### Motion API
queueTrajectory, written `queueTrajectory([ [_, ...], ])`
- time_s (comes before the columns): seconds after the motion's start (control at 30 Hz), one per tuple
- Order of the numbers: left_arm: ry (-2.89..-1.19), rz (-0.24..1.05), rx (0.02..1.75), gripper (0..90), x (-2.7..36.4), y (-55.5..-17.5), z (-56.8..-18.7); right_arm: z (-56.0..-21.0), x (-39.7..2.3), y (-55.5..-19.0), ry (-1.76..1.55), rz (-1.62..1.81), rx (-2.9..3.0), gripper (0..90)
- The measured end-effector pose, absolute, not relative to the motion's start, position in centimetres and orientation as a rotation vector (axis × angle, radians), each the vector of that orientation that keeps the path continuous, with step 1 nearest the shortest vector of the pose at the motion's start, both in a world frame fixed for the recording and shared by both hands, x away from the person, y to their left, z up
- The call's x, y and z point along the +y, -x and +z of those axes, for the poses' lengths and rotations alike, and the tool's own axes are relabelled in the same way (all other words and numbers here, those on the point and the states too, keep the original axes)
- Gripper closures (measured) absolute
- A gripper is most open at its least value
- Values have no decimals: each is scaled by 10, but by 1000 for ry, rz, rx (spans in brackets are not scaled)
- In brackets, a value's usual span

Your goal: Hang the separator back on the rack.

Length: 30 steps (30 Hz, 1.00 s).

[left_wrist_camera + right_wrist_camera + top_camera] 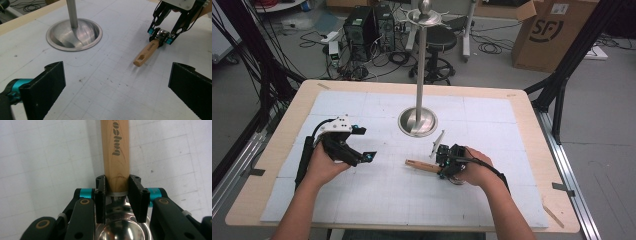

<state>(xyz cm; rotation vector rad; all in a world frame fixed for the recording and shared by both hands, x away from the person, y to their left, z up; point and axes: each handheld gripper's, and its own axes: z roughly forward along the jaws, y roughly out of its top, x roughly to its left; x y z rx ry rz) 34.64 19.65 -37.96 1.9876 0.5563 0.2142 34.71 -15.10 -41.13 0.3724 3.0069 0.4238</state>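
On the cardboard box standing on the floor beyond my table I read "SF" in dark letters inside a curved mark. The wooden handle clamped in my right gripper carries a dark printed word running along its length; I cannot make out its letters for certain. I read no other text.

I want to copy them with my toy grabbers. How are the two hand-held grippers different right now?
The left hand-held gripper has its black jaws spread wide and holds nothing; the right hand-held gripper is closed on the wooden-handled utensil with a shiny metal end. The left one is raised off the white gridded mat; the right one sits low over it. Both have black jaws with teal accents.
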Motion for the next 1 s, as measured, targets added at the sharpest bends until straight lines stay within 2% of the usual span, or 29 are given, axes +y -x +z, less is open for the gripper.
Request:
queueTrajectory([
  [0.1,-1979,207,554,16,197,-347,-379,-409,-149,-343,-347,406,2979,695],
  [0.63,-1900,171,531,17,199,-345,-375,-372,-172,-337,-405,838,2855,696],
  [1.0,-1791,139,445,17,198,-341,-368,-353,-185,-334,-427,1086,2778,695],
])
